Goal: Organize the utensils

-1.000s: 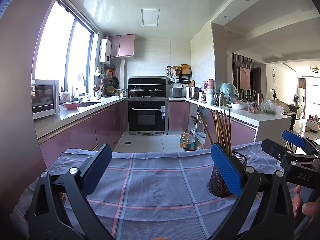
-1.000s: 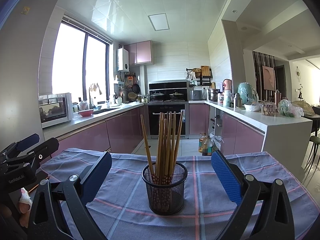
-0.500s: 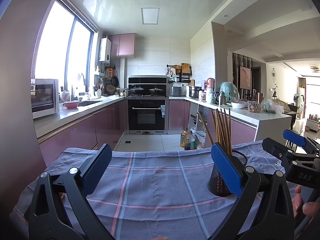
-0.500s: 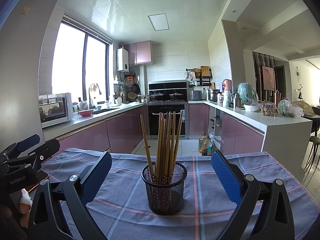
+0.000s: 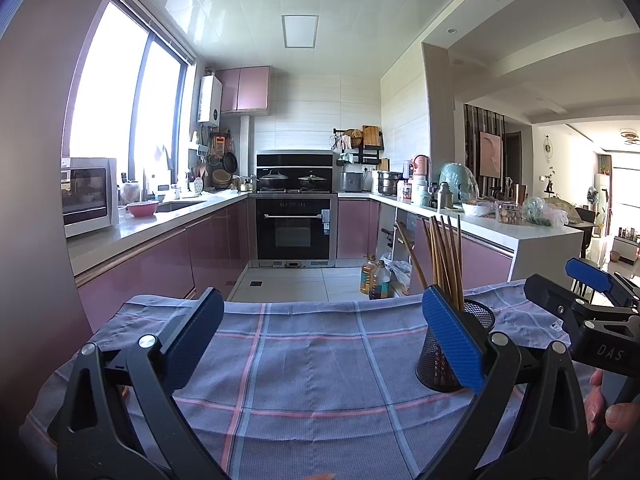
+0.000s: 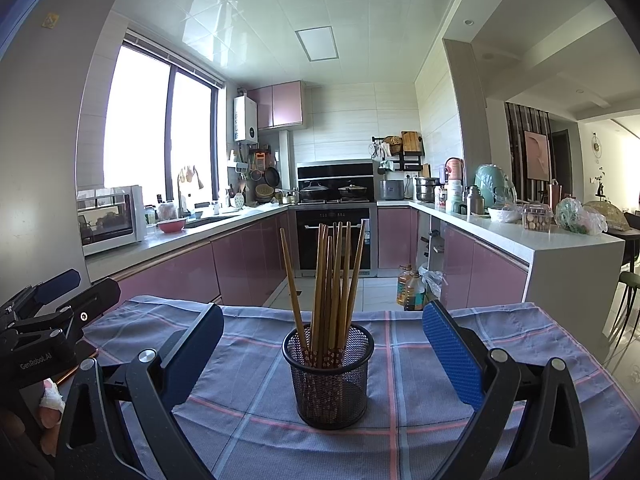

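Observation:
A black mesh cup [image 6: 329, 376] stands upright on a blue-grey checked cloth [image 6: 420, 364], holding several wooden chopsticks [image 6: 332, 276]. My right gripper [image 6: 323, 344] is open, its blue pads either side of the cup and a little nearer than it. In the left wrist view the same cup [image 5: 476, 320] with its chopsticks [image 5: 442, 256] is partly hidden behind the right pad. My left gripper [image 5: 323, 338] is open over bare cloth [image 5: 304, 356], with nothing between its fingers. The right gripper's body shows at that view's right edge.
The cloth-covered table ends just beyond the cup; past it lies a kitchen floor with oil bottles [image 6: 410, 288]. Pink cabinets, an oven [image 5: 294, 232] and a white counter [image 6: 532, 240] stand further back. A person's fingers [image 5: 608, 404] hold the right tool.
The left wrist view has shifted very slightly; the cup, the chopsticks and both open grippers stay as they were.

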`<state>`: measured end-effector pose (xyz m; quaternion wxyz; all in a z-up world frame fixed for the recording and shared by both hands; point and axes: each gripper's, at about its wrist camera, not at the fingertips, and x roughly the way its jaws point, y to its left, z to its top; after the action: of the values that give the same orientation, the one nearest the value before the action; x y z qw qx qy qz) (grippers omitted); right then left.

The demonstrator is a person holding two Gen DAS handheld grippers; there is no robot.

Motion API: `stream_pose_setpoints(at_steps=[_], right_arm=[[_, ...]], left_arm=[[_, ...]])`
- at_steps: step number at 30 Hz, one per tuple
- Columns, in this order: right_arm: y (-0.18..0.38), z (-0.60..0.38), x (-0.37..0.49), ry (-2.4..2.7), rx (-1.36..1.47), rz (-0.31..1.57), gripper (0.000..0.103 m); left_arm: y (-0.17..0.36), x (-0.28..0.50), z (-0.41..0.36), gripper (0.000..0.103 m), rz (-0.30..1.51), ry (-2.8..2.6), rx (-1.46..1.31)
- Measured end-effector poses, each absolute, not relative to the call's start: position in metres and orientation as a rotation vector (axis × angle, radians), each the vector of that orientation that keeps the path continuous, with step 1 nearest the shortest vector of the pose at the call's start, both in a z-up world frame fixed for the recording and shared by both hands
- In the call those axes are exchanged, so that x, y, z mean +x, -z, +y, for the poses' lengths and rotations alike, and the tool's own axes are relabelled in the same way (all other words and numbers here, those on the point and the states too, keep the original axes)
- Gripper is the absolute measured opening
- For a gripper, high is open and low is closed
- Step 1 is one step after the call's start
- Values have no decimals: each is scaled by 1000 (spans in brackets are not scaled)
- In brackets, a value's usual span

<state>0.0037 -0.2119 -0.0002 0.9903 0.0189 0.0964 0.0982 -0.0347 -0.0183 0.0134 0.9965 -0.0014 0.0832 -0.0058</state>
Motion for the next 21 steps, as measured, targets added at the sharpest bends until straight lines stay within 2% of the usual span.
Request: stream_pose_setpoints(at_steps=[21], right_arm=[[2, -212, 5, -194, 41, 196, 96]], left_arm=[[-11, -34, -17, 98, 175, 10, 2]])
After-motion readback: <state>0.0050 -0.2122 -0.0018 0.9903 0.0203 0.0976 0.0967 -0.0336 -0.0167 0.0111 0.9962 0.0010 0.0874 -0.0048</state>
